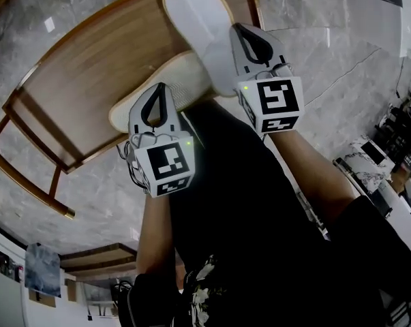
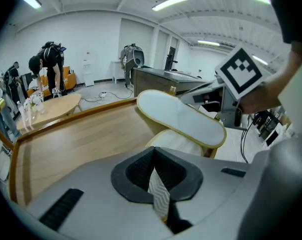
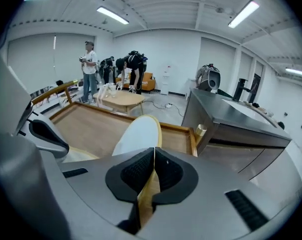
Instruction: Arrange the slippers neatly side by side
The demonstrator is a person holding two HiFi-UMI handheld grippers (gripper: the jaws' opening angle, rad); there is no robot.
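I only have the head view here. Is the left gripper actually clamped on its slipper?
Observer: Yes. The left gripper view shows the left gripper shut on a thin, zigzag-patterned edge of the left slipper.
Operator: And the right one?
Observer: The right gripper view shows the right gripper shut on the tan rim of the right slipper.
Operator: Anything beyond the table?
Observer: Several people are gathered near a small round table, past the far edge of the wooden table.
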